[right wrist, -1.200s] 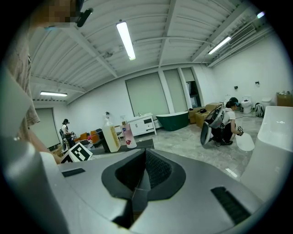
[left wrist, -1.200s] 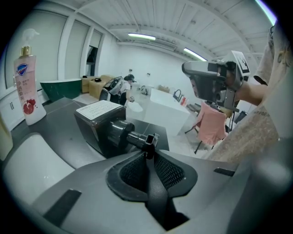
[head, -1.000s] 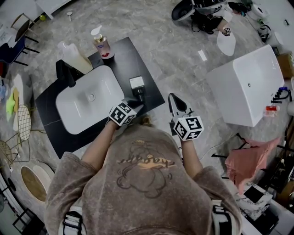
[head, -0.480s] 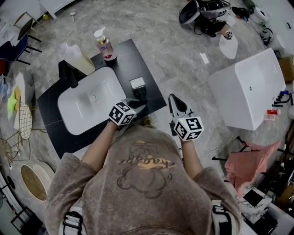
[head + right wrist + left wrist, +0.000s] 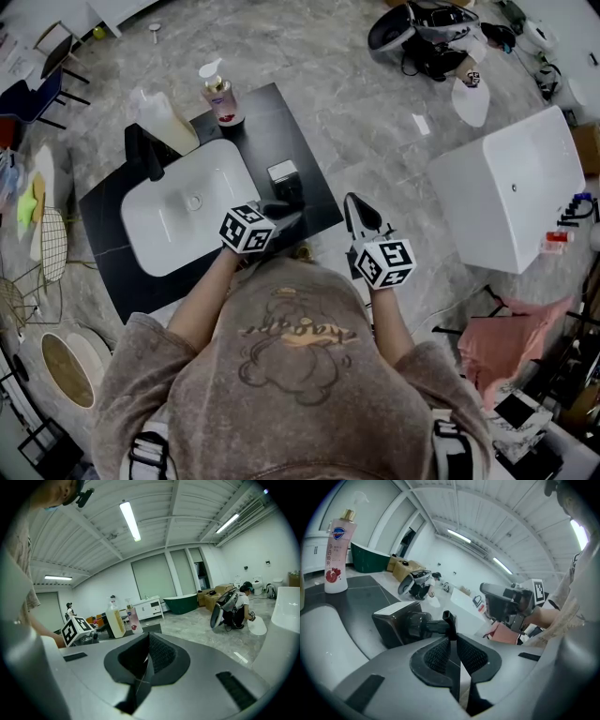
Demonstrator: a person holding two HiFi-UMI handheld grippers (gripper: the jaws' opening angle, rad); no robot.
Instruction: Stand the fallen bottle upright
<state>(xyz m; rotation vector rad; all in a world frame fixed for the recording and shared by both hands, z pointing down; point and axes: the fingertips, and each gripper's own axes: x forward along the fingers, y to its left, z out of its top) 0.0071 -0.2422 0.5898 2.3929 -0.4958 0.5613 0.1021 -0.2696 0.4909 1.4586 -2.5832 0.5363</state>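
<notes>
my left claw (image 5: 451, 631) is pinching the pump spout of the dark, square-bodied bottle (image 5: 393, 625). the bottle lies on its side, a pale face turned up, on the black counter (image 5: 272, 112) just beside the white sink (image 5: 225, 161). my right claw (image 5: 147, 660) is pressed together on nothing, just past the counter's corner.

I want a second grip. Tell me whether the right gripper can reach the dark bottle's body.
Probably yes. The right gripper hangs empty beside the counter, nothing between it and the dark bottle; the left gripper pinches only the pump, leaving the body free.
</notes>
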